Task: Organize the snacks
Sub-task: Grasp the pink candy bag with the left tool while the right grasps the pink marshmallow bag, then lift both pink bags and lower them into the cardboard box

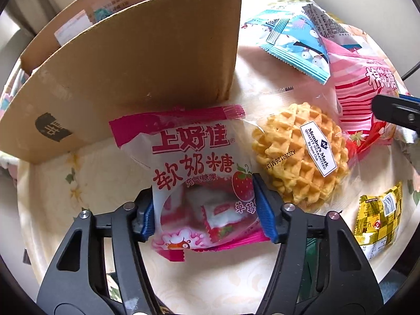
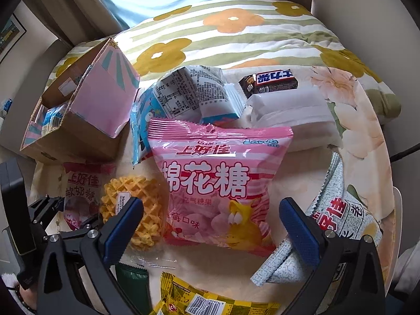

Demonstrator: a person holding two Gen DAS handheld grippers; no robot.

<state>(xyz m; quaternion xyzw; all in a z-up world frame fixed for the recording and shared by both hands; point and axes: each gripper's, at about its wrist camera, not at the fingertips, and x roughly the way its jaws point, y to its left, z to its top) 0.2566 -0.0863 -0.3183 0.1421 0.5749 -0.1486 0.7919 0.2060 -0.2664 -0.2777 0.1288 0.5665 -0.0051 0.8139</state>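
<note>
The pink-and-white strawberry candy bag (image 1: pixel 199 183) is clamped between the blue pads of the left gripper (image 1: pixel 203 210), just below the brown cardboard box (image 1: pixel 126 78). The right gripper (image 2: pixel 211 220) is angled steeply downward, jaws apart, over the pink marshmallow bag (image 2: pixel 215 183).

waffle wrapper (image 1: pixel 302 155) label reads "member's mark".

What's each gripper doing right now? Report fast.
Left gripper: shut on the strawberry candy bag.
Right gripper: open, over the pink marshmallow bag.
</note>
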